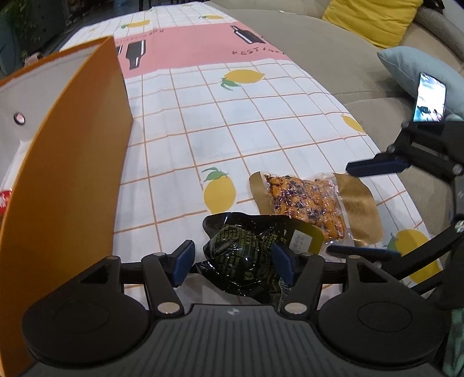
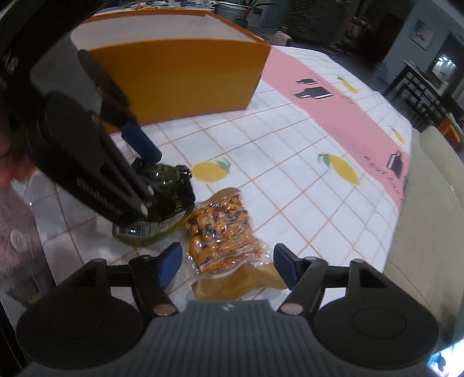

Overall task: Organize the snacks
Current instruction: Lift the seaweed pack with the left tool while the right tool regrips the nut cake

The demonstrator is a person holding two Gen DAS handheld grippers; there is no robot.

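A crumpled black snack packet (image 1: 237, 255) lies on the lemon-print tablecloth (image 1: 203, 121). My left gripper (image 1: 233, 262) stands open around it, pads clear of it on the left side. Beside it lies a clear packet of orange snacks (image 2: 220, 232) with gold ends. My right gripper (image 2: 227, 266) is open over that packet's near end, a blue pad on either side, not pressing. In the left wrist view the right gripper (image 1: 369, 208) comes in from the right edge. The right wrist view shows one left fingertip (image 2: 140, 142) above the black packet (image 2: 168, 185).
An orange open-topped box (image 1: 72, 188) with a white inside stands at the left of the cloth, also seen as the orange box (image 2: 179, 78); something red (image 1: 4, 200) shows inside it. A beige sofa (image 1: 319, 58) with a yellow cushion (image 1: 374, 20) borders the table.
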